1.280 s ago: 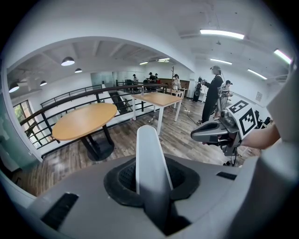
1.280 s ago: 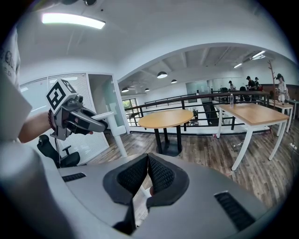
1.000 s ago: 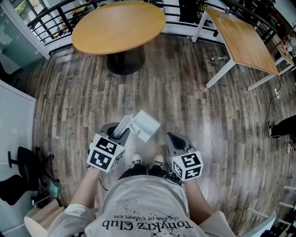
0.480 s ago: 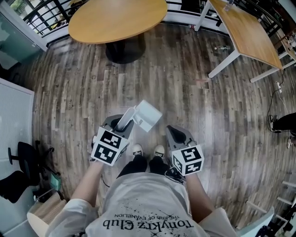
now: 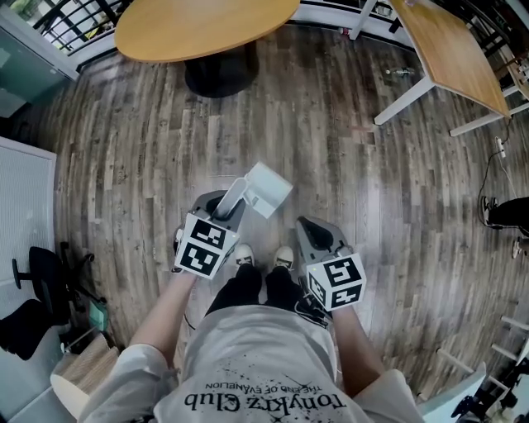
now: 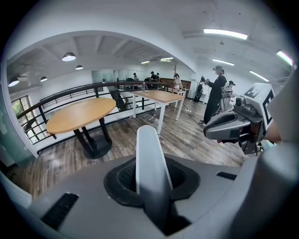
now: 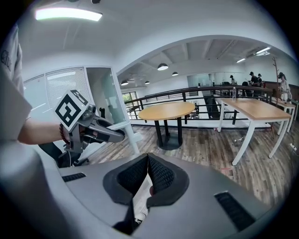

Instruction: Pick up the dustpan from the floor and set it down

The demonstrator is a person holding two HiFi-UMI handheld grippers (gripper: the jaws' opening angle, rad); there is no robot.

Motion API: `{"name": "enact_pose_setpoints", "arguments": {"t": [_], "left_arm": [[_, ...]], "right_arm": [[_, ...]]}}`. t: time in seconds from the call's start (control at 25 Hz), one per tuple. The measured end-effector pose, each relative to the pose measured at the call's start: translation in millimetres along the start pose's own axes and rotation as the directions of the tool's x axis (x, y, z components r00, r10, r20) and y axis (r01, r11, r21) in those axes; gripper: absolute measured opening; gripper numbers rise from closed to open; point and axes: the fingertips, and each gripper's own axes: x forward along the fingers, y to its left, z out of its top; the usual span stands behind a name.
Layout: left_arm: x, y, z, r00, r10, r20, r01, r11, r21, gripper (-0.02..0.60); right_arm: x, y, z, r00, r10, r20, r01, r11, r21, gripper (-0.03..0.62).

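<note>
I look steeply down on a grey-brown plank floor (image 5: 347, 165). A round wooden table (image 5: 190, 25) sits at the top, now cut by the frame edge where a second ago it showed almost whole, and a rectangular desk (image 5: 455, 54) stands at upper right. The white dustpan (image 5: 266, 188) is ahead of my feet, seemingly clear of the floor, though from above that is hard to judge. My left gripper (image 5: 225, 211) is still clamped on its handle, as before. My right gripper (image 5: 312, 235) has its pads pressed together on nothing. Two shoes (image 5: 283, 257) show just below the grippers.
</note>
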Motion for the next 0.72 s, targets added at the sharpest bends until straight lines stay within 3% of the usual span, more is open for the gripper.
{"name": "enact_pose_setpoints", "arguments": {"t": [0.72], "left_arm": [[96.0,9.6,-55.8,0.998,0.056,-0.006,-0.057,0.995,-0.078,0.089]], "right_arm": [[15.8,-7.8,-33.7,0.999,0.006,-0.044,-0.004,0.998,0.058,0.025]]}}
